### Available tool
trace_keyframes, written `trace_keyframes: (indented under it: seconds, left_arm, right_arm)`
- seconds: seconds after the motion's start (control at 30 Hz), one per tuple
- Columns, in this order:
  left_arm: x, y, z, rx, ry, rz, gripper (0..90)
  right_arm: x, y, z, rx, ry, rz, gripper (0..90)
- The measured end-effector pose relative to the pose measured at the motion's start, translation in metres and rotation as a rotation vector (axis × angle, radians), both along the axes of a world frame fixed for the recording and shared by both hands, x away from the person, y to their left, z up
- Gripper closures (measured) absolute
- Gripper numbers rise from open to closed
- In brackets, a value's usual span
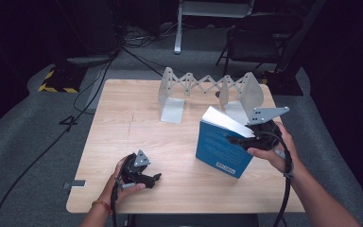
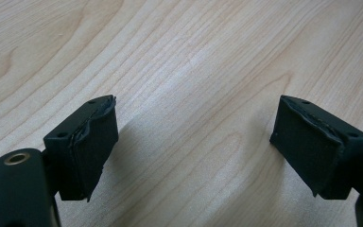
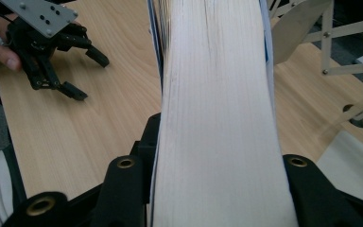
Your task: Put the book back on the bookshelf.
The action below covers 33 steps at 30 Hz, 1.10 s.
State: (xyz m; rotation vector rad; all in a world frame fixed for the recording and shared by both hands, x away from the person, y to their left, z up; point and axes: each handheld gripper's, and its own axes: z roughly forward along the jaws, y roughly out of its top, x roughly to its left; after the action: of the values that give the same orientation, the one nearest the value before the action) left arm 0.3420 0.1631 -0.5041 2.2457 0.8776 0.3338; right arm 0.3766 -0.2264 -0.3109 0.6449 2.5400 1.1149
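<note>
The right gripper [image 1: 244,140] clamps a blue book [image 1: 220,146] by its page edge; the pages sit between the jaws, and the book stands tilted on the bench [image 1: 137,132]. The left gripper [image 1: 146,178] rests with its jaws wide and nothing between them. The metal rack [image 1: 208,90] stands beyond the book. To slot it well, the grip should probably stay firm and the book upright.

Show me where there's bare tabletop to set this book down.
Free: the left half of the table, from the rack forward to the left gripper, and the strip in front of the book. Crowded: the far right, where rack, book and right gripper meet.
</note>
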Motion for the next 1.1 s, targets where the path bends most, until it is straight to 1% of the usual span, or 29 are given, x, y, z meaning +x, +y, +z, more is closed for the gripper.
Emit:
trace_keyframes:
  seconds: [0.2,0.27,0.33,0.43,0.5,0.6,0.63,0.7,0.77,0.87,0.97,1.1]
  left_arm:
    - [0.0,0.0,0.0,-0.005,0.001,-0.001,15.1]
    - [0.001,0.0,0.0,-0.003,0.0,-0.004,14.9]
    - [0.001,0.0,0.0,-0.003,0.001,-0.006,14.8]
    - [0.001,0.0,0.0,-0.003,0.001,-0.006,14.8]
    - [0.001,0.0,0.0,-0.004,0.001,-0.008,14.8]
    - [0.002,0.0,0.0,-0.002,0.001,-0.014,14.6]
    - [0.002,0.0,0.0,-0.001,0.0,-0.014,14.4]
    - [0.003,0.0,0.0,0.0,-0.001,-0.015,14.1]
    - [0.003,0.0,0.0,0.0,-0.002,-0.016,14.0]
    - [0.003,0.0,0.0,0.0,-0.002,-0.016,14.0]
    - [0.003,0.0,0.0,0.0,-0.002,-0.016,14.0]
    - [0.003,0.0,0.0,-0.001,-0.002,-0.014,14.0]
  right_arm:
    - [0.002,-0.032,0.009,0.008,0.0,-0.056,60.3]
    - [0.003,-0.045,0.013,0.014,-0.002,-0.099,60.2]
    - [0.004,-0.055,0.016,0.014,-0.018,-0.14,60.2]
    - [0.008,-0.071,0.022,-0.007,-0.04,-0.192,60.2]
    - [0.011,-0.08,0.027,-0.015,-0.042,-0.233,60.2]
    - [0.016,-0.092,0.035,-0.031,-0.049,-0.276,60.2]
    - [0.02,-0.097,0.04,-0.037,-0.055,-0.304,60.2]
    - [0.024,-0.101,0.045,-0.042,-0.067,-0.329,60.2]
    - [0.03,-0.104,0.049,-0.035,-0.076,-0.361,60.2]
    - [0.04,-0.105,0.052,-0.029,-0.073,-0.392,60.2]
    - [0.052,-0.102,0.054,-0.018,-0.063,-0.407,60.2]
    - [0.067,-0.096,0.056,-0.015,-0.053,-0.423,60.1]
